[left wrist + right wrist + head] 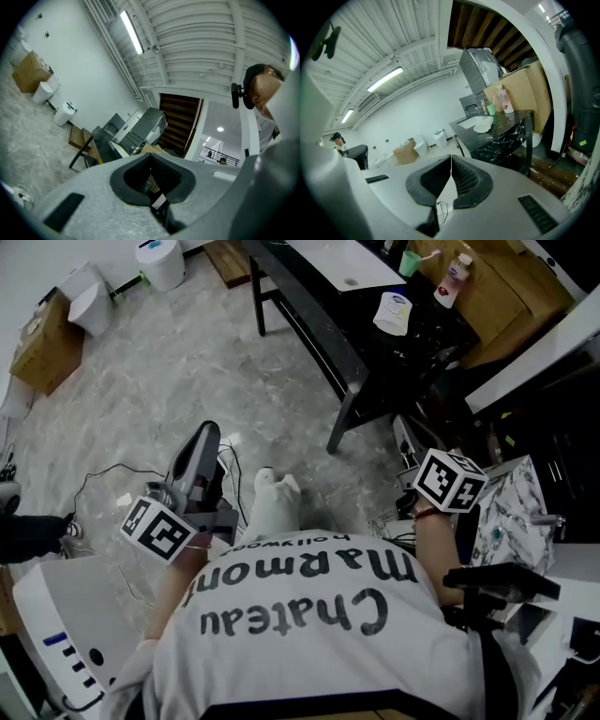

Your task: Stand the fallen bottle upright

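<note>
Because the black marble table [314, 322] stands well apart from the person, across a stretch of pale floor [187, 362], neither tool is anywhere near the work, and I'd judge the task not yet begun. The person, in a white printed T-shirt [300, 615], has both grippers drawn in close to the body, one on each side, which looks like a carrying posture and not a reaching one. The left gripper [150, 155] tilts upward, so its camera takes in mostly ceiling and wall; its jaws sit pressed together with nothing between them. The right gripper [451, 158] points more level, towards the table, its jaws likewise closed tight and empty, sensible enough when there is nothing yet to take hold of. On the tabletop the fallen bottle [392, 313], white, lies on its side just beside a white basin [342, 261]. Near it, towards the back corner, a red-capped bottle [451, 281] stands upright beside a green cup [410, 262]. Those two crowd the far side, so I'd guess the lying bottle is best approached from the open front edge, with the jaws opened first
</note>
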Demonstrator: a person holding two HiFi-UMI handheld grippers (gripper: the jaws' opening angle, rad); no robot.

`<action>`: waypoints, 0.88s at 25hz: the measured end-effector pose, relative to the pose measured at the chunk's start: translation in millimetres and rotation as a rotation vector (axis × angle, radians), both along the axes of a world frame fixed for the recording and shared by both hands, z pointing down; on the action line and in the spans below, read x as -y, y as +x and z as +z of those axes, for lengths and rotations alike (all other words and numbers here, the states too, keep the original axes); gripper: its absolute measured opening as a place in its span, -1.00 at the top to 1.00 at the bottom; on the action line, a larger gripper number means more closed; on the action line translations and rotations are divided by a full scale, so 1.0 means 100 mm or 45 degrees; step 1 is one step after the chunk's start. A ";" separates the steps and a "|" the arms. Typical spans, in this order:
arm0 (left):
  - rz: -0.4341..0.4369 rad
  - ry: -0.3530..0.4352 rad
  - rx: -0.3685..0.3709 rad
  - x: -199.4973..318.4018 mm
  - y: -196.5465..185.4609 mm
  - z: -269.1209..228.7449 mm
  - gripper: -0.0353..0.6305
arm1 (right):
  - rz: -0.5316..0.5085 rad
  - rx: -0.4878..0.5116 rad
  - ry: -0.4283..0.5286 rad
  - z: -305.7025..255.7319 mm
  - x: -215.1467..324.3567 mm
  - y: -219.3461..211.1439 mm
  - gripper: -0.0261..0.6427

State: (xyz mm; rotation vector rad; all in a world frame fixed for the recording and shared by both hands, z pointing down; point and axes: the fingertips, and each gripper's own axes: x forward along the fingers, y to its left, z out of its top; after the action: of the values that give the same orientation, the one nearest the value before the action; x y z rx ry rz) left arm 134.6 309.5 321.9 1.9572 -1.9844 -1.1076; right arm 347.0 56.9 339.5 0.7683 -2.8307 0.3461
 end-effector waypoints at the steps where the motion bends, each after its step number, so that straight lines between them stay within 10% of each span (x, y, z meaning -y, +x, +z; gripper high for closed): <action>1: 0.022 0.004 0.002 0.11 -0.04 -0.02 0.85 | 0.018 -0.001 0.005 -0.02 0.08 -0.02 0.89; 22: 0.418 0.007 0.131 2.68 -2.15 -0.83 0.85 | 0.518 0.166 0.146 -0.94 1.68 -1.18 0.89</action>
State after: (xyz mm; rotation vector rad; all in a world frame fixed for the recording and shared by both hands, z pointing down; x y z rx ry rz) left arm -80.4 41.1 238.6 2.2774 -1.6208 -0.9485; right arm 229.2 -111.5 245.3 1.3986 -2.8157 0.3010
